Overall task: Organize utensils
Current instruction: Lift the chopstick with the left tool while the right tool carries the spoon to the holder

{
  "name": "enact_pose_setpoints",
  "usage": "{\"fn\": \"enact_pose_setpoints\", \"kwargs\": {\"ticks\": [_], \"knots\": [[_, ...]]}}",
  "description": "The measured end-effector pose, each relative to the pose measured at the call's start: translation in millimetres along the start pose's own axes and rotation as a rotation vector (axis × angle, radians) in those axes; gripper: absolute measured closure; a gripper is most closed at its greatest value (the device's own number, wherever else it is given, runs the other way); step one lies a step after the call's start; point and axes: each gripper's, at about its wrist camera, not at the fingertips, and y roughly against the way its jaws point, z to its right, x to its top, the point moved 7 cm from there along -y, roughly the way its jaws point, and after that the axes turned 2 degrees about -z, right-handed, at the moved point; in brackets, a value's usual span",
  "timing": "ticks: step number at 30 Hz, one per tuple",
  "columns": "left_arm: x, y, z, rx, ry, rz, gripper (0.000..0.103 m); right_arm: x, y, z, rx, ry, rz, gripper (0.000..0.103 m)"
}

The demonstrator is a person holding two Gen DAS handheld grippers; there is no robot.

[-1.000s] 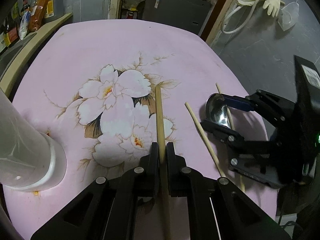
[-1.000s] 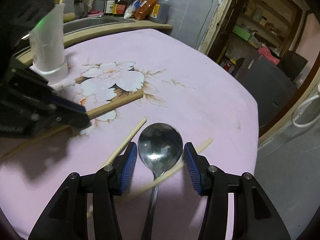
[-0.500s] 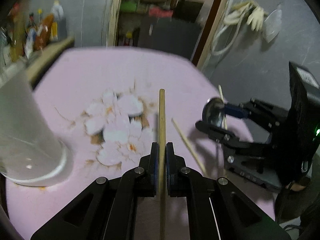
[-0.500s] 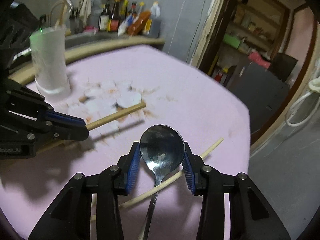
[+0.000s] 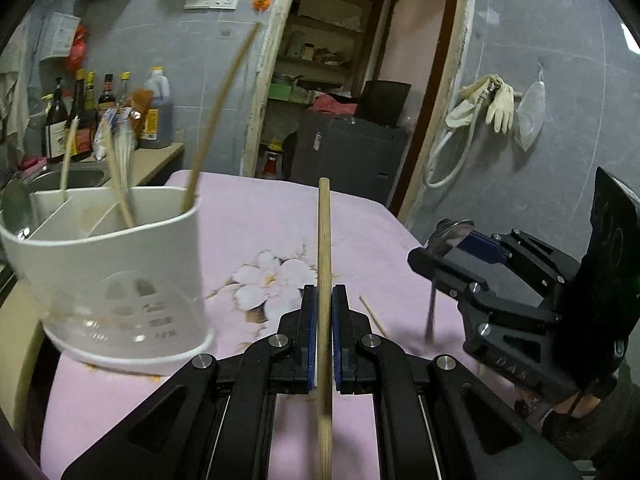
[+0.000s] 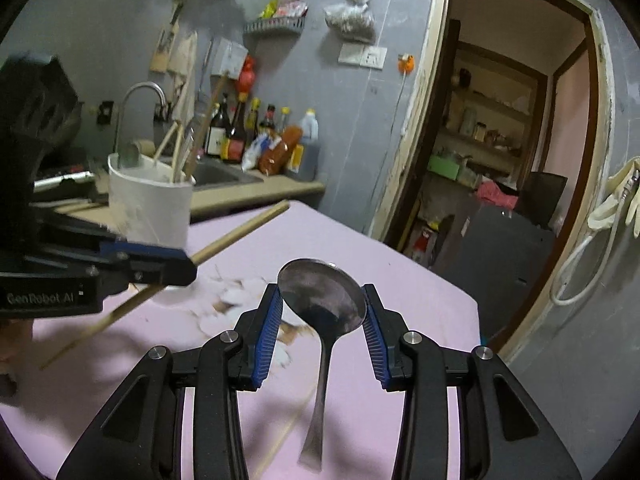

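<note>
Above pink floral tablecloth point(image 5: 256, 208): left gripper point(image 5: 324, 312) clamps round wooden stick point(image 5: 324, 248); right gripper point(image 6: 322, 312) pinches shiny metal spoon point(image 6: 322, 296) by bowl. White slotted plastic holder point(image 5: 120, 272) left, chopsticks inside.

Dim indoor light, cool grey cast. Heavy fisheye bending, black vignette corners. Motion blur on white utensil holder point(image 5: 116, 280) and chopstick point(image 6: 236, 236); soft shadows on pink tablecloth point(image 6: 420, 300).

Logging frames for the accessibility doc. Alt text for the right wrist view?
The right gripper clamps a metal spoon by its bowl, handle hanging above the pink tablecloth. At left, the left gripper holds a wooden stick near a white utensil holder.
</note>
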Motion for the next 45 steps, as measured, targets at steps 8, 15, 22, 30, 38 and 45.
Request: {"fn": "enact_pose_setpoints", "kwargs": {"ticks": [8,15,22,30,38,45], "knots": [[0,25,-22,0.01,0.04,0.042,0.098,3,-9,-12,0.027,-0.02,-0.004,0.067],[5,41,-27,0.023,0.05,0.096,0.098,8,-5,-12,0.039,-0.048,0.009,0.067],[18,58,-30,0.017,0.063,0.203,0.098,19,3,-12,0.046,-0.062,0.042,0.067],[31,76,-28,-0.03,0.061,0.257,0.098,40,13,-12,0.063,-0.079,0.094,0.067],[67,111,-48,0.0,0.076,0.395,0.098,75,21,-17,0.098,-0.088,0.148,0.067],[106,135,-103,0.067,0.113,0.493,0.098,120,28,-32,0.151,-0.114,0.236,0.067]]}}
